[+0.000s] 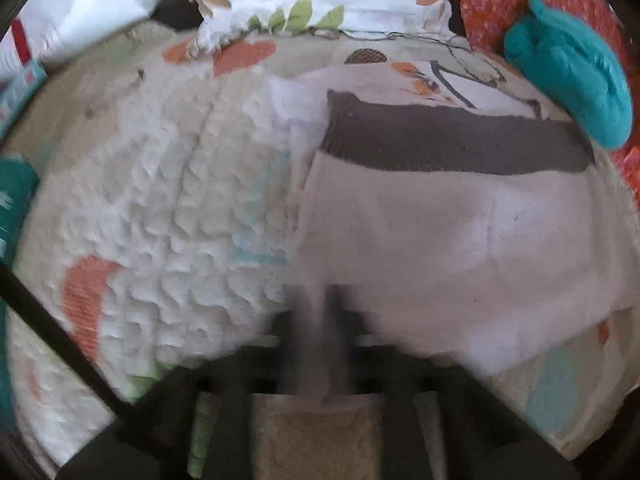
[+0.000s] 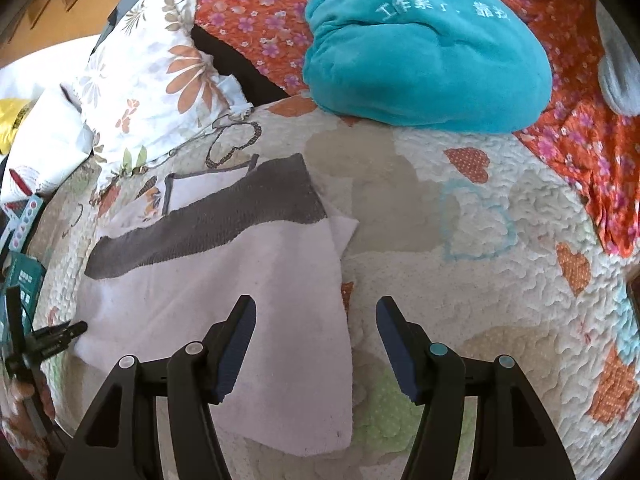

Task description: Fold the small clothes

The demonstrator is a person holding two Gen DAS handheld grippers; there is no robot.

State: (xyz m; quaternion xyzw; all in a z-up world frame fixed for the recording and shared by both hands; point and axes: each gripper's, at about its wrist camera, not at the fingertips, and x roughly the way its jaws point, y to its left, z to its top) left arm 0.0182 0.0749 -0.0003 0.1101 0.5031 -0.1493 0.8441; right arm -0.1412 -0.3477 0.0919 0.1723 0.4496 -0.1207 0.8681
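A cream quilted bedspread (image 2: 460, 264) with orange hearts covers the bed, an orange floral sheet (image 2: 580, 140) beyond it. 1 pale pink knit garment with a grey band (image 2: 248, 272) lies flat on the quilt's left part. 1 teal plush bundle (image 2: 424, 60) and 1 flowered white pillow (image 2: 156, 80) sit behind. The right gripper (image 2: 316, 312) hovers wide, empty, over the garment's right edge; bare quilt lies rightward. The left gripper (image 1: 324, 320), blurred, is closed at the garment's near-left edge.

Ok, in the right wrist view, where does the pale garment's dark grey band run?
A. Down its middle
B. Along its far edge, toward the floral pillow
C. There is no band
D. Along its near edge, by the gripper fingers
B: the dark grey band crosses the far edge of the pale garment, on the side toward the floral pillow.
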